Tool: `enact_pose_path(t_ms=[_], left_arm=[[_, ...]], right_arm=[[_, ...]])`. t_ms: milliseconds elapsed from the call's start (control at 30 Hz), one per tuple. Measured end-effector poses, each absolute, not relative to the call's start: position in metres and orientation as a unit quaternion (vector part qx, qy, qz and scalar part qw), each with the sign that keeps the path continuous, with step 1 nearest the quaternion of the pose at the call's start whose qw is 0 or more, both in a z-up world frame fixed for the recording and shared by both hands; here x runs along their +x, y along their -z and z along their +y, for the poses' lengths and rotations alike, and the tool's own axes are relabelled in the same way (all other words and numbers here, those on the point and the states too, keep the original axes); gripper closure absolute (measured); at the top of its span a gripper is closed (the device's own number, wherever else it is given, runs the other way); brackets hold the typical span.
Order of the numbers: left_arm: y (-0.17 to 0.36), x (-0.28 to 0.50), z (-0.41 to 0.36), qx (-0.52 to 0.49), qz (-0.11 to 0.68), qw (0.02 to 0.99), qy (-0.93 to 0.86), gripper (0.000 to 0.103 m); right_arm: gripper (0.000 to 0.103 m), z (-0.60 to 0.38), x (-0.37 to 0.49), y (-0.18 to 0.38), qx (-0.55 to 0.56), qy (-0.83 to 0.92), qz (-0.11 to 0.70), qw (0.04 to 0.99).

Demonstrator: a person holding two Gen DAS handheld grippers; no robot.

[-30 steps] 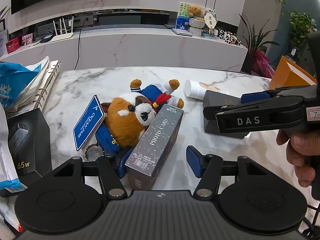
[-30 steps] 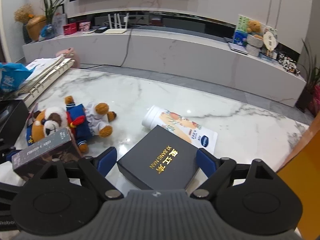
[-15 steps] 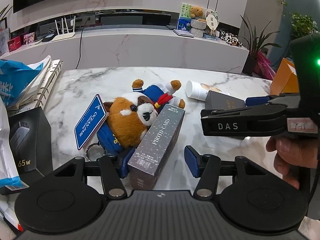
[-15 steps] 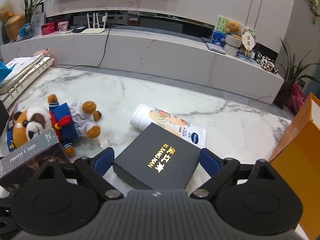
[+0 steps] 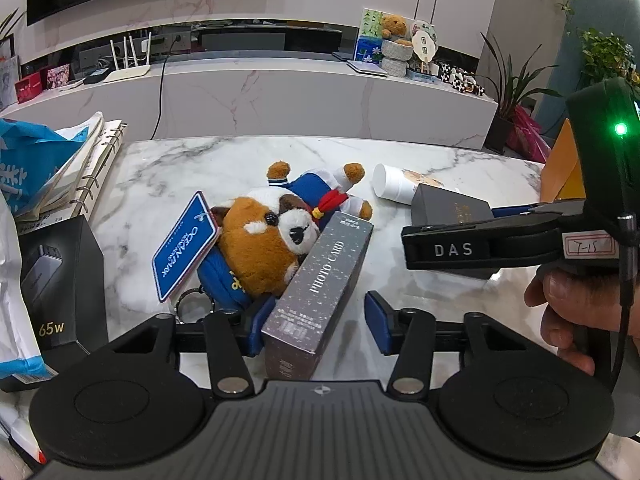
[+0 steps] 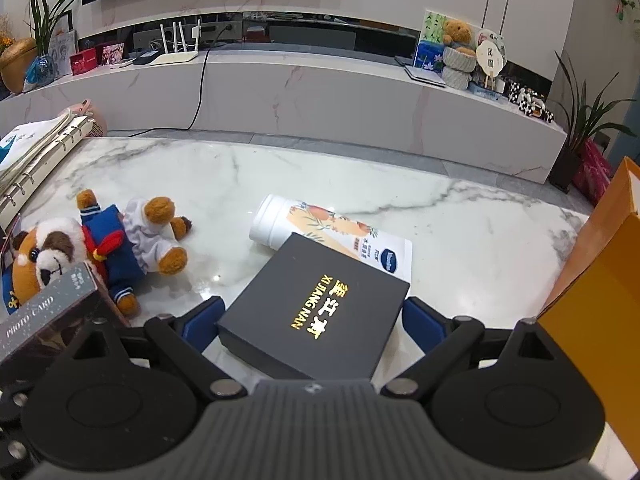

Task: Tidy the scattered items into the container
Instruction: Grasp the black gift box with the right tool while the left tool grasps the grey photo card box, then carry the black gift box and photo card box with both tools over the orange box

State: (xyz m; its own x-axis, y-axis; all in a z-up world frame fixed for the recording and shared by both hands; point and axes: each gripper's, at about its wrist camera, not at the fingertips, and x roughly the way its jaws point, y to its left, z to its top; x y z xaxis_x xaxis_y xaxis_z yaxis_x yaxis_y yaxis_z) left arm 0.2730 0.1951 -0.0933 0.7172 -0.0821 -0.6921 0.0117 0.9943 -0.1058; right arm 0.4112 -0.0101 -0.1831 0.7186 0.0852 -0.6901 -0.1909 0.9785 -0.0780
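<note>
- Left gripper (image 5: 316, 326): jaws closing around the grey "PHOTO CARD" box (image 5: 320, 294). The left blue pad lies against the box's side; the right pad stands clear of it, so there is no grip yet.
- "PHOTO CARD" box: lies on the marble table (image 5: 400, 152), its far end leaning against the plush dog (image 5: 276, 240).
- Plush dog: on its back in a blue outfit, with a blue "OCEAN PARK" tag (image 5: 185, 246) just beside its head.
- Right gripper (image 6: 312, 322): released and spread wide, one pad on either side of the near end of the black "XIJIANGNAN" box (image 6: 316, 306); neither pad presses on it.
- Black box: flat on the table, its far corner overlapping the white printed canister (image 6: 332, 236), which lies on its side.
- Orange container (image 6: 600, 284): at the table's right edge, close beside the right gripper.
- A black "65W" charger box (image 5: 60, 292) and a ring binder (image 5: 92, 176) occupy the table's left side.
- A person's hand (image 5: 576, 312) grasps the right gripper's handle, seen from the left wrist camera.
</note>
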Motion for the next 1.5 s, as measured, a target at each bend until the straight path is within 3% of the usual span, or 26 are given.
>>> enact_pose_path(t_ms=[33,567,700,1500], left_arm=[[0.093,0.273,0.196,-0.047,0.376,0.925,0.024,0.058],[0.094,0.276,0.197,-0.055,0.374,0.925,0.027,0.066],[0.094,0.275,0.194,-0.06,0.371,0.926,0.033,0.073],[0.062,0.264,0.171,-0.048,0.347,0.935,0.043,0.076]], right_arm=[[0.008,-0.011,0.412,0.183,-0.072,-0.077,0.367,0.924],[0.009,-0.035,0.407,0.183,-0.069,-0.116,0.354,0.925],[0.009,-0.038,0.409,0.182,-0.068,-0.115,0.355,0.925],[0.009,-0.064,0.395,0.139,-0.061,-0.111,0.321,0.939]])
